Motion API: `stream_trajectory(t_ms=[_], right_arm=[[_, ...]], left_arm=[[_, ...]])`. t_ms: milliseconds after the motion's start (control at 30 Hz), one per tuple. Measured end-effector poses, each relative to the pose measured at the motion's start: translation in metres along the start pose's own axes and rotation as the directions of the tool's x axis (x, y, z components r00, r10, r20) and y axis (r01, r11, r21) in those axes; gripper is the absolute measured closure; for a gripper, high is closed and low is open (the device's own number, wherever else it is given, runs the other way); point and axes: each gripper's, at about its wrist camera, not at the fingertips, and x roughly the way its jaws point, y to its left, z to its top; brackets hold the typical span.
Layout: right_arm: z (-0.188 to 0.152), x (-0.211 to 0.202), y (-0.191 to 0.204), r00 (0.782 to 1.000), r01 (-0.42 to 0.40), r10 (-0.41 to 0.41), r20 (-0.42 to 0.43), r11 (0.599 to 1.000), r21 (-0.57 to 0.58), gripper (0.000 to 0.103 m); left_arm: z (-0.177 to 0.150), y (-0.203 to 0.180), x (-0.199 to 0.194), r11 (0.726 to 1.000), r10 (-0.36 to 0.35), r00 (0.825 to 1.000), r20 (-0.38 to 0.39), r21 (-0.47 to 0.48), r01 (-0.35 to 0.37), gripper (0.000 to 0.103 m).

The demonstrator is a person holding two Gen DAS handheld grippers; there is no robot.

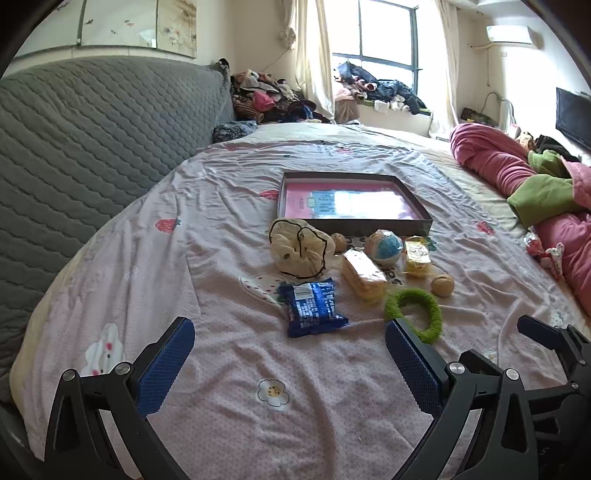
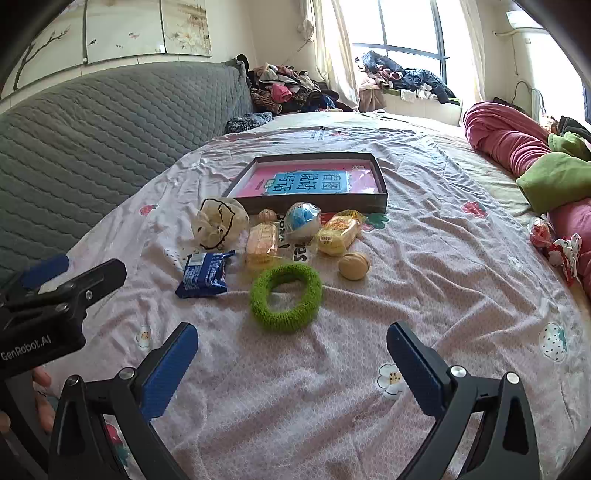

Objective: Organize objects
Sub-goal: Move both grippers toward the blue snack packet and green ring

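Both the left gripper (image 1: pixel 290 363) and the right gripper (image 2: pixel 291 363) hover over the bed (image 2: pixel 424 288) with fingers spread wide and empty. Ahead lie a green ring (image 2: pixel 286 297), blue packet (image 2: pixel 205 275), yellow snack packs (image 2: pixel 338 230) and ball (image 2: pixel 303 219), near the dark tray (image 2: pixel 306 205)

Bright daylight from the blown-out window (image 1: pixel 384 33), soft shadows, heavy fisheye edge distortion.

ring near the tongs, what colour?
Green ring, fuzzy; clearest in the right wrist view.
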Motion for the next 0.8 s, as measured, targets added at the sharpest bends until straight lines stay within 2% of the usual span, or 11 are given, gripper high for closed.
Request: stream_trajectory(t_ms=[333, 800], right_arm=[[0.008, -0.009, 0.001, 1.000, -0.007, 0.007, 0.018, 1.000, 0.008, 0.000], [0.016, -0.020, 0.001, 0.999, 0.000, 0.000, 0.034, 1.000, 0.004, 0.000]], left_arm=[[0.011, 0.008, -0.008, 0.997, -0.061, 0.998, -0.002, -0.051, 0.060, 0.000], [0.018, 0.006, -0.010, 0.998, -0.052, 0.999, -0.005, -0.033, 0.051, 0.000]])
